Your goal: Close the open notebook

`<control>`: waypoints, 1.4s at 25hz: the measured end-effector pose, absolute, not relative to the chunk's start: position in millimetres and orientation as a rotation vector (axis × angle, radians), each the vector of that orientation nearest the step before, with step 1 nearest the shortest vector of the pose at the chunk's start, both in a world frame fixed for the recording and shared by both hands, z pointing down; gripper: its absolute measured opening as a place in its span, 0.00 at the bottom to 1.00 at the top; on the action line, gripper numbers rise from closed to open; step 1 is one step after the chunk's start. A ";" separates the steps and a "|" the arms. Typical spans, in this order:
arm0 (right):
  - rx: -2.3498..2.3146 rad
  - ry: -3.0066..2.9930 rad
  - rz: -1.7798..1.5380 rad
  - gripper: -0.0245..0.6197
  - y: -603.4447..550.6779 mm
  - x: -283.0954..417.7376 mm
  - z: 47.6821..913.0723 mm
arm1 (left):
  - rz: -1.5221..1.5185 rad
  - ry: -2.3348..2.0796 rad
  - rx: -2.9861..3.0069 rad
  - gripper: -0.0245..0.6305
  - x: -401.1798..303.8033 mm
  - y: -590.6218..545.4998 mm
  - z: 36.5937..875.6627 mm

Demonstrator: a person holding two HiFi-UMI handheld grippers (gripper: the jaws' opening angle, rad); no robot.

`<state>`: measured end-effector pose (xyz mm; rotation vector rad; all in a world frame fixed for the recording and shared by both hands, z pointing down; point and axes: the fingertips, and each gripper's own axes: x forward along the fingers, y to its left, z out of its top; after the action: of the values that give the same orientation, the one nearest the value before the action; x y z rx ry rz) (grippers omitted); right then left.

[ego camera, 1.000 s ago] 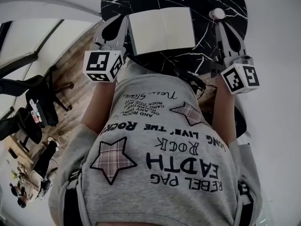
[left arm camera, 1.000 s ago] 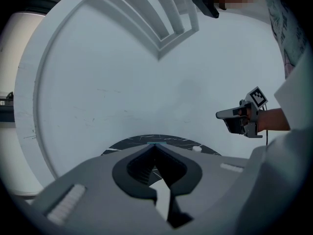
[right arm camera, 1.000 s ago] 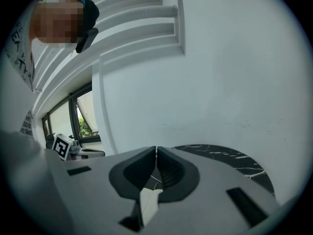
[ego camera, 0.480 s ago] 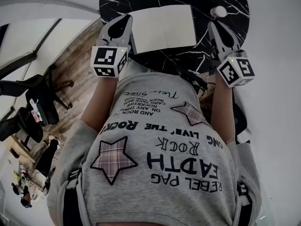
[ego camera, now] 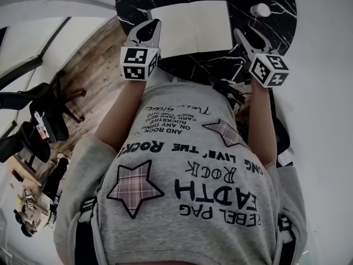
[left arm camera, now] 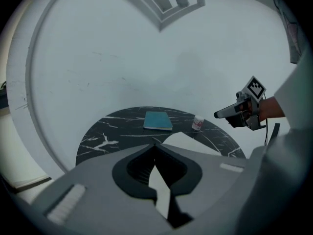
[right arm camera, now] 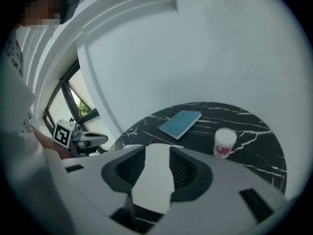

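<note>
Lying open with its pale pages up, the notebook (ego camera: pixel 190 29) is seen at the near side of the round black marbled surface (ego camera: pixel 138 1); the left gripper (ego camera: pixel 155 23) is held just beside its left edge, jaws pressed together on nothing; the right gripper (ego camera: pixel 237 32) is held near its right edge, jaws opening with nothing between them; a teal book (left arm camera: pixel 158 120) and a small white tub (ego camera: pixel 260 9) are placed farther back.
</note>
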<state>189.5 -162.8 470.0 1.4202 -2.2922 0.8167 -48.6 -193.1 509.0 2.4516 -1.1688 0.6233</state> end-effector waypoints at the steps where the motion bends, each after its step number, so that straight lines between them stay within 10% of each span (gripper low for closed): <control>1: 1.406 -2.278 0.840 0.24 -162.3 189.4 477.9 | 0.648 -1.162 2.435 0.05 -47.3 -190.6 518.3; 35: 1.174 -2.019 1.101 0.36 -136.7 184.4 609.4 | 0.992 -0.833 2.317 0.05 -10.8 -141.7 620.3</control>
<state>184.4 -136.7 609.4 1.1736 -2.0190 1.1014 -10.8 -141.7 620.3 2.3173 -0.8331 0.9925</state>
